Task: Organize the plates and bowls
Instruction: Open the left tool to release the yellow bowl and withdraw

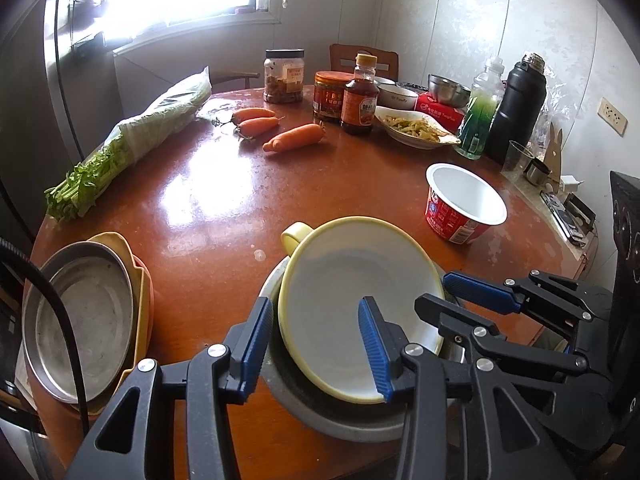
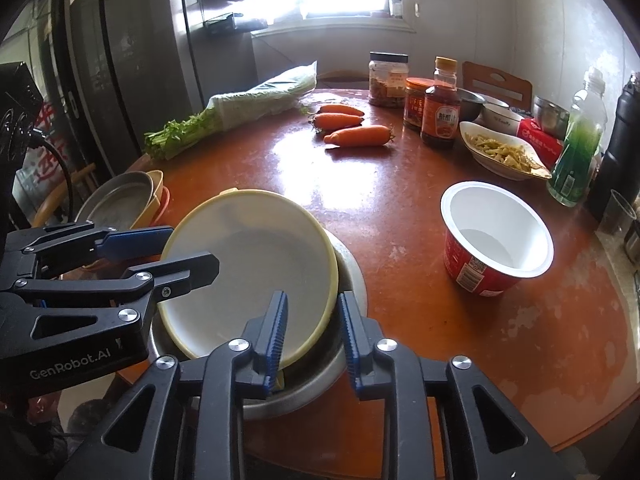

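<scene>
A yellow-rimmed white bowl [image 1: 352, 292] [image 2: 256, 264] with a small handle lies tilted inside a steel bowl [image 1: 296, 400] [image 2: 352, 268] at the near table edge. My left gripper [image 1: 316, 344] is open, its fingers straddling the yellow bowl's near-left rim. My right gripper [image 2: 312, 332] is open, its fingers either side of the same bowl's near-right rim; it also shows in the left wrist view [image 1: 444, 292]. A stack with a steel plate [image 1: 80, 320] on yellow and orange dishes sits at the left edge [image 2: 120, 200].
An empty red noodle cup [image 1: 464, 204] [image 2: 496, 236] stands right. Farther back lie carrots [image 1: 294, 138], bagged celery [image 1: 132, 132], jars, a sauce bottle [image 1: 360, 96], a plate of food [image 1: 416, 130], a green bottle and a black flask [image 1: 520, 108].
</scene>
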Demonstrator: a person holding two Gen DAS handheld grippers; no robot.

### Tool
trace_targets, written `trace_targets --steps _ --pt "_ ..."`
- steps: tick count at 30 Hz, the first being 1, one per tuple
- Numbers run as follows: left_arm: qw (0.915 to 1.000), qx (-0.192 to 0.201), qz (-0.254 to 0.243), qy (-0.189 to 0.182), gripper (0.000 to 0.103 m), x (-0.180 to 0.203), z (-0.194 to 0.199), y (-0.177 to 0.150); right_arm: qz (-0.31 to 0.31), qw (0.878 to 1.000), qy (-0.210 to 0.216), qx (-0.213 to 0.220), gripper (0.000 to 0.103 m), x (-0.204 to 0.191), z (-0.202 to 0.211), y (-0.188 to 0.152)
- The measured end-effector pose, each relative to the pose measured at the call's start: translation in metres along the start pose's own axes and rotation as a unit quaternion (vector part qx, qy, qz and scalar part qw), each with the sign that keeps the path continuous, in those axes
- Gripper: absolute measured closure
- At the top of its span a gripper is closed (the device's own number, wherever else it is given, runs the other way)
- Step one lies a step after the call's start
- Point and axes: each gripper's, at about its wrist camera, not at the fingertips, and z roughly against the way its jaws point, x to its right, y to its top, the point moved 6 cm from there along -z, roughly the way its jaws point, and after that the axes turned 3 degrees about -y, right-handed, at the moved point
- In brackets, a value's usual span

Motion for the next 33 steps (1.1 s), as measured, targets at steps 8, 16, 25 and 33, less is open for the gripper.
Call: trace_targets --steps 8,16,25,33 --pt "1.0 0.002 0.003 -0.001 0.056 -0.001 0.001 0.0 -0.007 1.0 -0.002 0.0 0.066 0.001 0.002 0.0" --pt "0.9999 0.011 0.007 0.002 0.05 -0.003 0.008 0.003 -0.013 1.0 -0.005 0.005 0.064 0.004 0.006 0.003" --pt "0.9997 0.017 0.012 0.009 0.046 -0.005 0.013 0.004 -0.019 1.0 -0.005 0.009 0.052 0.005 0.01 0.004" --pt "0.9997 0.02 0.01 0.012 0.042 -0.001 0.015 0.009 -0.022 0.999 -0.013 0.019 0.048 0.013 0.019 0.009"
